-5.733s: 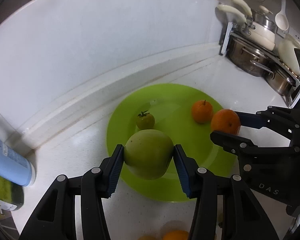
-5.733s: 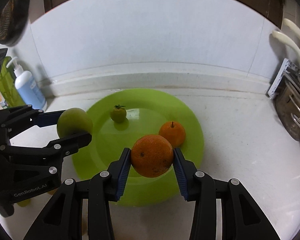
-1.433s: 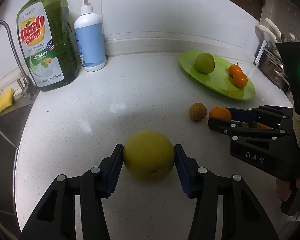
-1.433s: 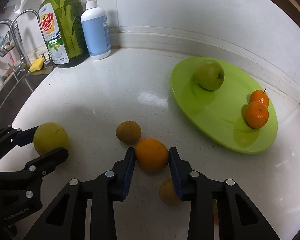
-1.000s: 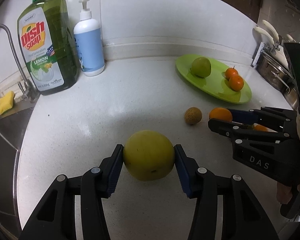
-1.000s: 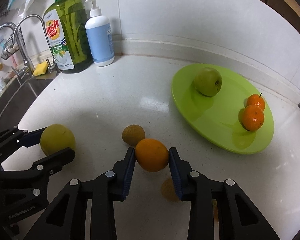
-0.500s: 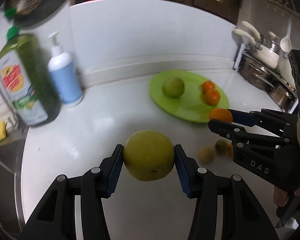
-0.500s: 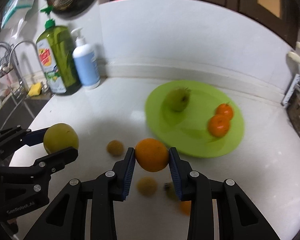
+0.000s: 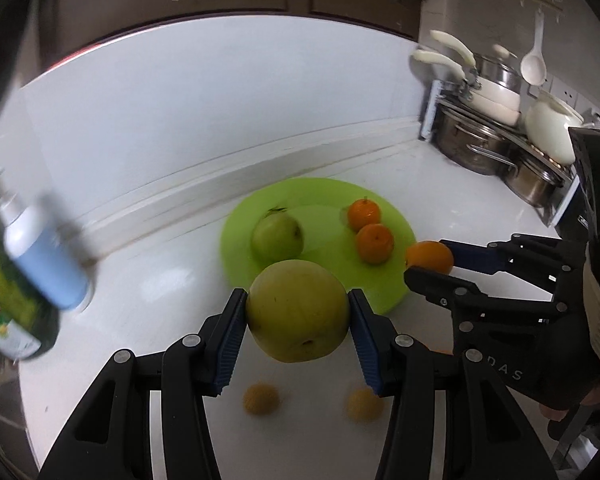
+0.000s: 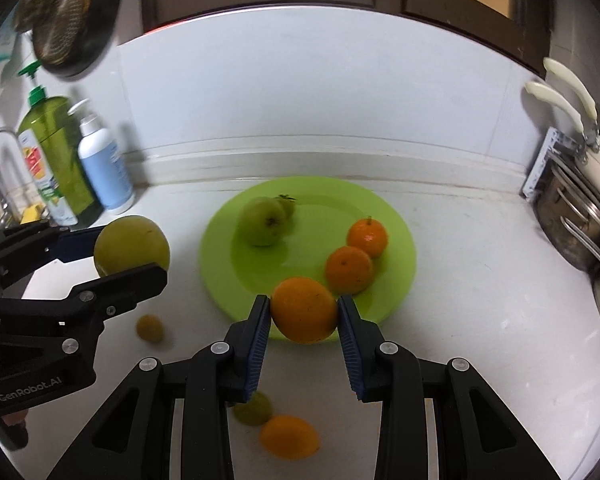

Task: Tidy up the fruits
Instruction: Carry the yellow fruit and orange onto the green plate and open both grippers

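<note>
Mid-carry, both loads airborne. The left hand-held gripper (image 9: 298,322) is clamped on a large yellow-green fruit (image 9: 298,311), held above the desk (image 10: 480,280) just short of the near rim of the green plate (image 10: 396,232). The right hand-held gripper (image 10: 304,322) is clamped on an orange (image 10: 304,309), hanging over the plate's near edge.

Plate sits toward the back edge of the desk, near the backsplash. On it: a green apple (image 10: 261,222) on the left part with a smaller green fruit (image 10: 287,204) touching behind it, and two mandarins (image 10: 358,254) side by side on the right part.

Step, as I judge it: delivery of two more fruits to the plate. Next move calls for lowering each onto a bare patch; the middle and near-left look free. Set the orange down beside the mandarins, the big fruit by the apple, then part the fingers only once each rests. Round fruit on a shallow plate may roll, so release low.

Left on the desk near the front edge: two small yellowish fruits (image 9: 261,399), another orange (image 10: 290,436) and a greenish one (image 10: 253,408). Task is part done.

Readable text: "GenRobot.AI" (image 10: 30,390) on the left gripper body, "DAS" (image 9: 506,370) on the right one. Dish soap bottle (image 10: 54,160) and blue pump bottle (image 10: 105,168) stand at the back left corner; their labels are too blurred to read.
</note>
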Demonstrator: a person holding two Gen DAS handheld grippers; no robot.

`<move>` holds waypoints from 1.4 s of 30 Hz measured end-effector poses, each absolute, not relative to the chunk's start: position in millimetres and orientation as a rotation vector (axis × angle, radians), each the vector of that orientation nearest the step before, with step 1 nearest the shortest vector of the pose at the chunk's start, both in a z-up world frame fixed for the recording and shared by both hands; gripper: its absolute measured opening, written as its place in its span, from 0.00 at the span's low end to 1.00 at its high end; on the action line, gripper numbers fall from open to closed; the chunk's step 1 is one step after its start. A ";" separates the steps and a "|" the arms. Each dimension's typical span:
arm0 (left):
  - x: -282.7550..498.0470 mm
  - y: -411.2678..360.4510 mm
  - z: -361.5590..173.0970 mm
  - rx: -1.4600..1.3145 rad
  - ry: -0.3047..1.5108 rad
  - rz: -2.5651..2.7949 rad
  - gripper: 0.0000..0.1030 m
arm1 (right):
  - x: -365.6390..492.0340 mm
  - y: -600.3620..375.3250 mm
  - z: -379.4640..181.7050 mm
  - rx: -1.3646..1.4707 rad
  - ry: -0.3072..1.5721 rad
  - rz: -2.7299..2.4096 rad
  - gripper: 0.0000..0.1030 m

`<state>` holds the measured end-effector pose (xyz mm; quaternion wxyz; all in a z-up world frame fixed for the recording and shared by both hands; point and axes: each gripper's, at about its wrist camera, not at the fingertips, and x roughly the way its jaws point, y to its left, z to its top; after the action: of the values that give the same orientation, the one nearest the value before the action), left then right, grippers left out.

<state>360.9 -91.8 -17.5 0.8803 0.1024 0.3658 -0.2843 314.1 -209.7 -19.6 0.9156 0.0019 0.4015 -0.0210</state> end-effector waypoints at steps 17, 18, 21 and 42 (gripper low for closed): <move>419.4 -144.5 -63.5 0.256 0.889 -0.644 0.49 | 351.5 -250.0 -51.9 -0.005 0.900 -0.086 0.34; 421.2 -146.1 -65.2 0.257 0.894 -0.644 0.49 | 353.1 -249.8 -53.6 -0.004 0.905 -0.082 0.34; 422.5 -147.3 -67.3 0.261 0.900 -0.640 0.49 | 355.6 -248.7 -57.8 0.010 0.916 -0.062 0.34; 399.1 -95.7 -36.9 0.253 0.791 -0.501 0.63 | 364.1 -231.0 -63.4 0.048 0.913 -0.003 0.44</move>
<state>399.1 -95.7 -36.9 0.8848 0.1215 0.3801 -0.2407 364.1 -231.0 -63.4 0.8973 0.0231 0.4408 -0.0016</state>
